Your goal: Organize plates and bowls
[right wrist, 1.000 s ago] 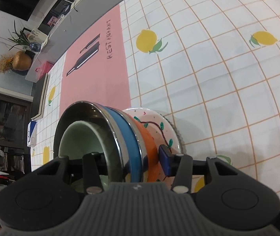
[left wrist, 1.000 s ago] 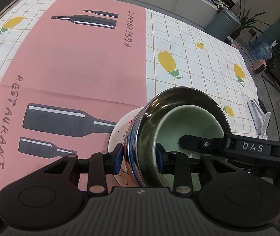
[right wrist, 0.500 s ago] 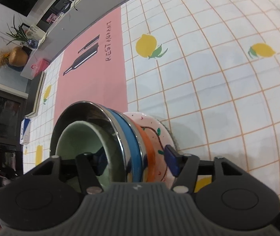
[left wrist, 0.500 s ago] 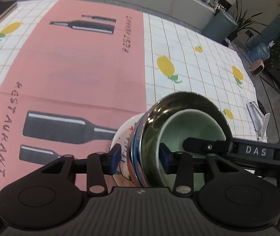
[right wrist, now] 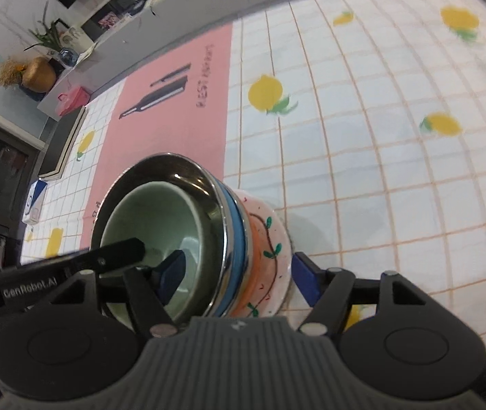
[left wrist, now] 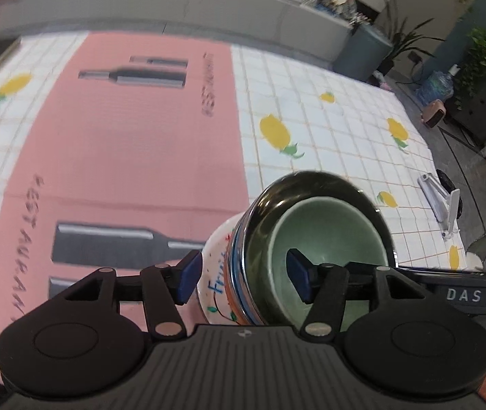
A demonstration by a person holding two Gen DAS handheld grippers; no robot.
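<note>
A stack of dishes stands on the lemon-print tablecloth: a white painted plate [left wrist: 216, 275] at the bottom, then an orange bowl [right wrist: 260, 273], a blue bowl [right wrist: 235, 239] and a steel bowl [left wrist: 311, 179]. A pale green bowl [left wrist: 328, 235] sits nested on top. My left gripper [left wrist: 243, 276] straddles the stack's left rim with its jaws opening, pads clear of the dishes. My right gripper [right wrist: 239, 275] straddles the opposite rim, jaws also opening, one pad inside the green bowl [right wrist: 154, 218] and the other just off the plate [right wrist: 277, 256].
A pink mat [left wrist: 123, 157] printed with bottles lies left of the stack. A white metal stand [left wrist: 443, 205] lies near the table's right edge. A small blue-and-white box [right wrist: 34, 201] and a dark tray [right wrist: 62, 152] sit at the far left corner.
Both grippers' jaws have spread apart and come off the stack's rims. The right gripper has rolled and lifted a little; the stack stays where it was.
</note>
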